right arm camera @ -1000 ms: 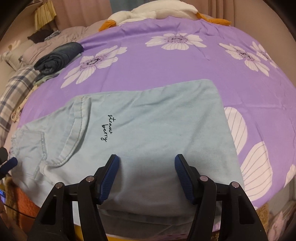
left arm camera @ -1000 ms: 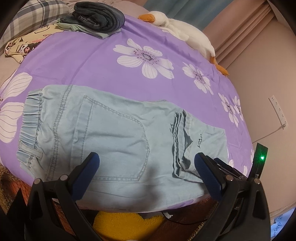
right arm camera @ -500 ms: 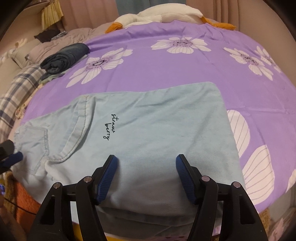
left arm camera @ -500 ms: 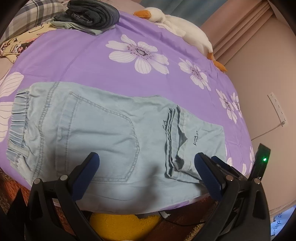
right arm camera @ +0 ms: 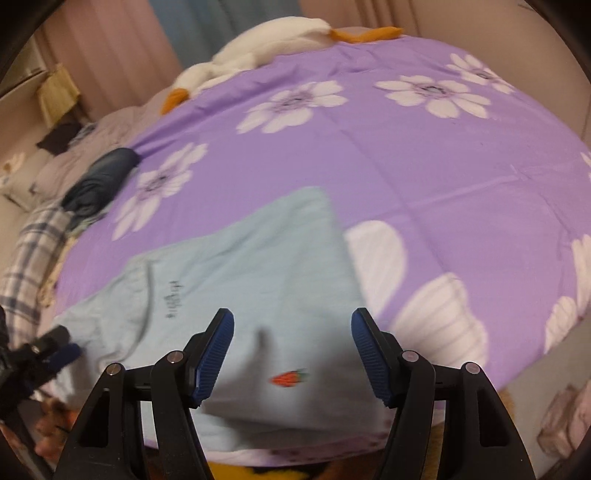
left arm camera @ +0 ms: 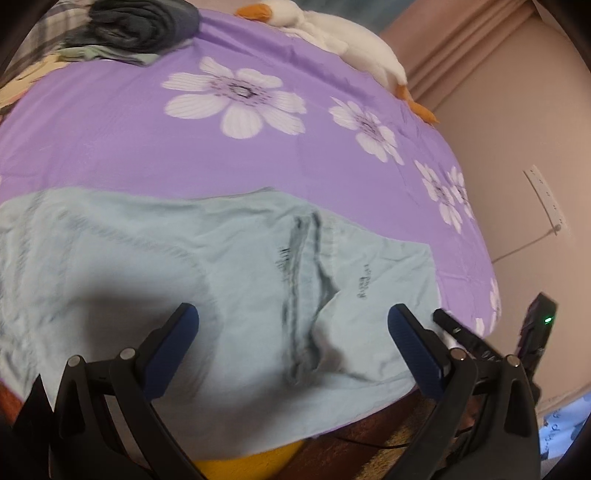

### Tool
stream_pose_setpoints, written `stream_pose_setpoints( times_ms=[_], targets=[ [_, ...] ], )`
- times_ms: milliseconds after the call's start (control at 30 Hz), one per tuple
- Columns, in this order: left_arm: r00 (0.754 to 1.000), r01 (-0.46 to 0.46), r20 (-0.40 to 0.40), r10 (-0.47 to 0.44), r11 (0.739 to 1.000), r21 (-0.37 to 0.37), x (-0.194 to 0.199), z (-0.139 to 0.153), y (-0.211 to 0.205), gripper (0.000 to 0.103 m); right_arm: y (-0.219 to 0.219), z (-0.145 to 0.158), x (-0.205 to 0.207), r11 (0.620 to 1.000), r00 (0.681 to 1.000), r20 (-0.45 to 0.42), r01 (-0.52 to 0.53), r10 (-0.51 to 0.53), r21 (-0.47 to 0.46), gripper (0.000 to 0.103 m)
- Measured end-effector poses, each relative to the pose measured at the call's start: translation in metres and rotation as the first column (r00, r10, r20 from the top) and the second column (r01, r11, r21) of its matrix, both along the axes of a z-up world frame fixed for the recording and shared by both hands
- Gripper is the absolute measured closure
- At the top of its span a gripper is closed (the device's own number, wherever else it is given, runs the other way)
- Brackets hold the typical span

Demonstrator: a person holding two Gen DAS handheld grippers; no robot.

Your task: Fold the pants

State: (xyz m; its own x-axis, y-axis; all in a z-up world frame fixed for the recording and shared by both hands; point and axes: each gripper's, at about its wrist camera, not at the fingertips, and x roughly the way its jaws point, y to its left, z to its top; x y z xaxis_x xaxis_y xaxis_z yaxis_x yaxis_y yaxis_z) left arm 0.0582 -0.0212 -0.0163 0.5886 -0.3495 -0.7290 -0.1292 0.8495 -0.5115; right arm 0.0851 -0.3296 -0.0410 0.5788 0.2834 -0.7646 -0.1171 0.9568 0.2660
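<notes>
Both tongs (left arm camera: 293,328) above pants (left arm camera: 229,258) edge

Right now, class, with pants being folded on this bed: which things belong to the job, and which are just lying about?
Job:
- light blue pants
- left claw
- right claw

Lying about:
- toy goose
- dark rolled clothes
- plaid cloth

Pale blue denim pants (left arm camera: 221,288), folded over, flat on purple bedding toward 6 o'clock, small strawberry motif (right arm camera: 290,378) on near edge
</notes>
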Motion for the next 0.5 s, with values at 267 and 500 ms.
stream_pose_setpoints(
  times_ms=[267, 500],
  targets=[
    [0.988, 0.085, -0.112, -0.103, 0.984, -0.154, 0.043, -0.037, -0.017, 0.001, -0.007, -0.015, 0.006, 1.0, 0.998, -0.055, 0.024, -0.024, 0.006, 0.037],
    [0.991, 0.078, -0.092, -0.095, 0.981, -0.178, 0.057, -0.037, -0.022, 0.004, -0.005, -0.016, 0.007, 1.0, 0.998, -0.052, 0.022, -0.022, -0.009, 0.037]
  ],
)
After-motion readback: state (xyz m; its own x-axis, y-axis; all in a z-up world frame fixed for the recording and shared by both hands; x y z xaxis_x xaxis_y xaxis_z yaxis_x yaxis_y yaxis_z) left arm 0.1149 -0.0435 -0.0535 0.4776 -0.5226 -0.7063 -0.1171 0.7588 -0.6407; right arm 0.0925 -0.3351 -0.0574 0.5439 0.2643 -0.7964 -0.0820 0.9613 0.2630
